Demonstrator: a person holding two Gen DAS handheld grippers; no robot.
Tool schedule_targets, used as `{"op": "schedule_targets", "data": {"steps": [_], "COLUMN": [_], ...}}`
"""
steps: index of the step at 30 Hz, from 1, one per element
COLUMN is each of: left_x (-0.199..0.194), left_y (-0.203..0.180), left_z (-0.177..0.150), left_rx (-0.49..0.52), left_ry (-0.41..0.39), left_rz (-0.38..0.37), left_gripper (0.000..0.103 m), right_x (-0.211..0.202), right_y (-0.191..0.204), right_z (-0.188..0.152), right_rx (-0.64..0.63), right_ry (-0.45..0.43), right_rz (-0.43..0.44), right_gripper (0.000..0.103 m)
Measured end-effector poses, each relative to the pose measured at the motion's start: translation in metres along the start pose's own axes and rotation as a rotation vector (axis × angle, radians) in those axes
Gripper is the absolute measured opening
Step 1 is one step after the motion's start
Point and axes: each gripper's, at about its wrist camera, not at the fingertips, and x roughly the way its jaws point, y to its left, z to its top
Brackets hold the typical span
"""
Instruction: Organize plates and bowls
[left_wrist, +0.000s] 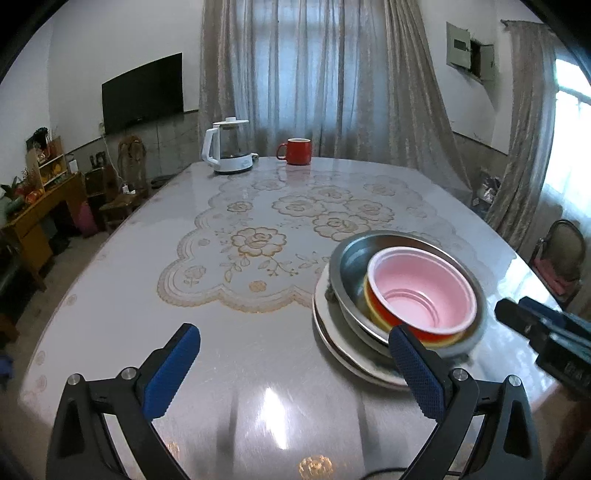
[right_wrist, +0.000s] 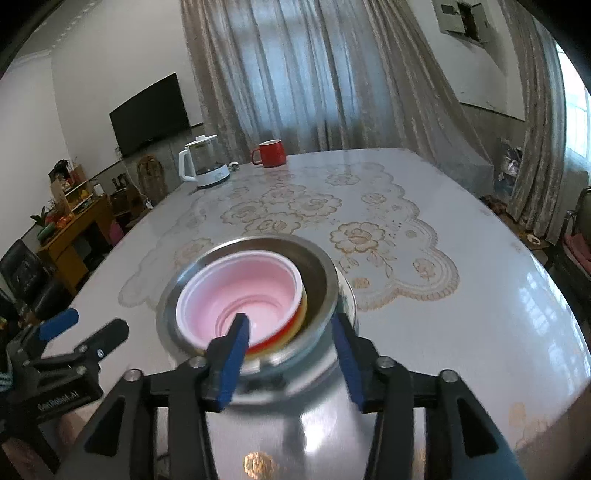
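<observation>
Nearest us, the right tongs (right_wrist: 291, 338) stand parted, gripping nothing: one blue finger sits in front of the pink bowl (right_wrist: 240, 293), the other just outside the steel bowl's (right_wrist: 321, 273) rim. Whether either pad touches is hard to tell through the blur. The pink bowl sits in a red bowl (left_wrist: 413, 326), that in the steel bowl, all stacked on white plates (left_wrist: 332, 332) near the table's (left_wrist: 258, 369) front edge. Our left tongs (left_wrist: 291, 365) gape wide and empty, the stack just beyond their right finger. Far off stand a kettle (left_wrist: 229, 147) and a red mug (left_wrist: 295, 151).
</observation>
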Motion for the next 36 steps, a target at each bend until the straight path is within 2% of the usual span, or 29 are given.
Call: {"op": "schedule_targets", "data": {"steps": [3, 7, 12, 18, 25, 36], "left_x": [-0.011, -0.024, -0.029, -0.033, -0.034, -0.032], "left_y": [-0.001, -0.008, -0.006, 0.004, -0.001, 0.004], "left_z": [-0.009, -0.025, -0.040, -0.046, -0.046, -0.046], "left_rx": [0.006, 0.044, 0.029, -0.030, -0.004, -0.022], "left_ry": [-0.009, -0.012, 0.026, 0.012, -0.004, 0.007], "left_rz": [0.042, 0.138, 0.081, 0.092, 0.092, 0.099], "left_gripper": [0.103, 0.103, 0.103, 0.103, 0.103, 0.103], "right_x": [-0.012, -0.023, -0.020, -0.023, -0.017, -0.015], "right_y": [0.003, 0.011, 0.022, 0.034, 0.038, 0.041], "right_z": [-0.014, -0.035, -0.053, -0.056, -0.058, -0.059], "right_rx": [0.015, 0.020, 0.019, -0.017, -0.030, -0.036], "right_ry": [-0.028, -0.052, -0.027, -0.055, -0.031, -0.025], "right_rz": [-0.031, -0.055, -0.052, -0.055, -0.035, -0.033], "right_gripper": [0.057, 0.059, 0.060, 0.060, 0.060, 0.060]}}
